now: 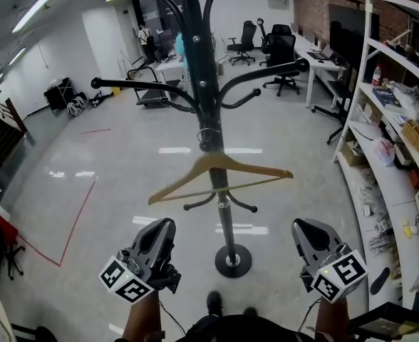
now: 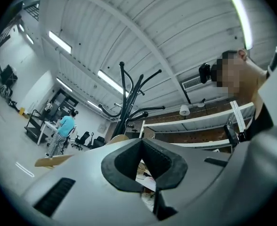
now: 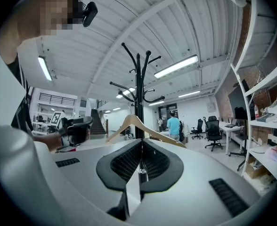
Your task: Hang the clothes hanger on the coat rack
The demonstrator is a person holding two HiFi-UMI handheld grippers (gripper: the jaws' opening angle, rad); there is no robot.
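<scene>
Left gripper: your left gripper (image 1: 163, 228) sits low at the bottom left of the head view, its marker cube (image 1: 127, 280) nearest you. In its own view the jaw tips meet, with nothing caught in them.
Right gripper: same on the other side. Your right gripper (image 1: 303, 228) is low at the bottom right, tips pressed together and empty.
Hanger: the wooden clothes hanger (image 1: 216, 164) hangs by its metal hook from the pole of the coat rack (image 1: 195, 48), about halfway up. Which fitting the hook catches on, you cannot tell from here.
Hanger tilt: it hangs crooked, with its left end lower and its right end higher.
Gap to the hanger: both grippers are apart from it, below and on either side, touching nothing.
Rack: a black pole with curved arms fanning out above the hanger, short prongs just under it, and a round base (image 1: 233, 260) on the glossy floor between your grippers.
Right gripper view: the hanger's peak rises just above the jaw tips, with the pole behind it.
Surroundings: a white shelf unit (image 1: 380, 141) on your right, office chairs (image 1: 281, 48) beyond, and a red tape line (image 1: 78, 219) on the floor to your left.
</scene>
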